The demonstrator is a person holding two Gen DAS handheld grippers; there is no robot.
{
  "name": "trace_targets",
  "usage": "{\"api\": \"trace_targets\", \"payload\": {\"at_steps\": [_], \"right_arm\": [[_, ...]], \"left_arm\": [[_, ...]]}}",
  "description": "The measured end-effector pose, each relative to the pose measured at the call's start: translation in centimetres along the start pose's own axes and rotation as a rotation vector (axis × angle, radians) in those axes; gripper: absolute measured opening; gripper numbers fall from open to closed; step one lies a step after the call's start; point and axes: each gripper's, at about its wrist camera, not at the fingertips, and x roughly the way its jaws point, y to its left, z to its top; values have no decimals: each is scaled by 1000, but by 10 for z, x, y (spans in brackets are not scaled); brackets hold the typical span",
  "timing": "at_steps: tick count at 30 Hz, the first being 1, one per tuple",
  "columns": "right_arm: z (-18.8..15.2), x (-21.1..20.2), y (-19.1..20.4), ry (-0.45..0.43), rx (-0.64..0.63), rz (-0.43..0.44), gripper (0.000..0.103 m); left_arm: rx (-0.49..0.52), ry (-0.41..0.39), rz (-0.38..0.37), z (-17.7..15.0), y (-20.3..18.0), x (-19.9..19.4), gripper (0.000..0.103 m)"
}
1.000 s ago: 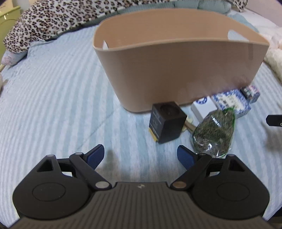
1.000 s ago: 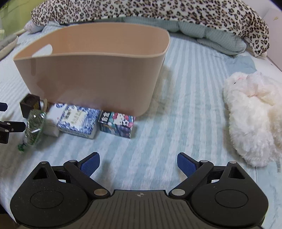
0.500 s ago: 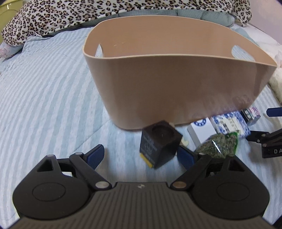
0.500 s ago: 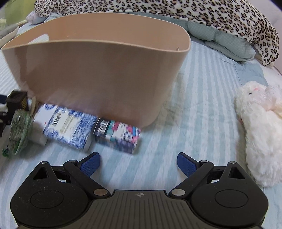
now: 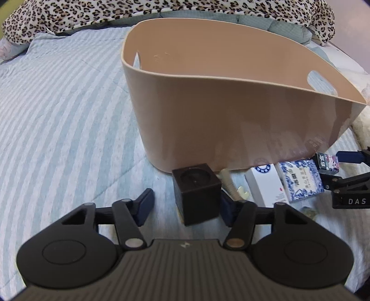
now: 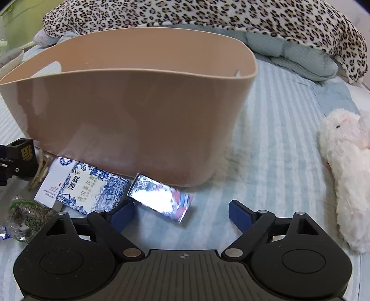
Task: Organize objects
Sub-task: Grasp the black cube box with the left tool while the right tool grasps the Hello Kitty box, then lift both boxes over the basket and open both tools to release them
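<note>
A tan oval basket (image 5: 231,120) stands on the striped bed; it also shows in the right wrist view (image 6: 129,115). In front of it lie a dark cube box (image 5: 196,192), a white box (image 5: 266,185), a blue-patterned box (image 5: 300,178) and a small colourful shiny box (image 6: 161,199). My left gripper (image 5: 187,206) is open with the dark cube between its fingers, nearer the right one. My right gripper (image 6: 181,213) is open with the shiny box between its fingers. A clear bag of dried herbs (image 6: 25,217) lies at the left.
A leopard-print blanket (image 6: 208,18) and a teal pillow (image 6: 300,55) lie behind the basket. A white plush toy (image 6: 346,166) lies on the bed to the right. Striped bedding (image 5: 57,115) spreads to the left of the basket.
Both grippers have moved forward and down toward the items. The dark cube now sits between the left fingers, and the shiny box between the right fingers. Both stay open.
</note>
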Motion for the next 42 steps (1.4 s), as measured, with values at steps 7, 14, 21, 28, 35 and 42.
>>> {"api": "trace_targets", "payload": {"at_steps": [7,14,21,28,35,42], "right_arm": [[3,3,2,1,3,41,78],[1,-7,13,-10,-32,74,48],[-7,-21,19,-16,-50,70,48],[-8,-55,16,-76,-49,68,48],[-3,-96,12,-164,-50,63,48],[14,-135,1,-274,-37,46,48]], "left_arm": [[1,3,-29,-4,-2,0,37],[7,-2,-33,-7,-3,-5,33],[13,-16,-53,-16,-6,-17,33],[54,-60,-50,-22,-12,-44,33],[115,-154,-48,-19,-24,-82,33],[138,-247,-55,2,-30,-117,33]]}}
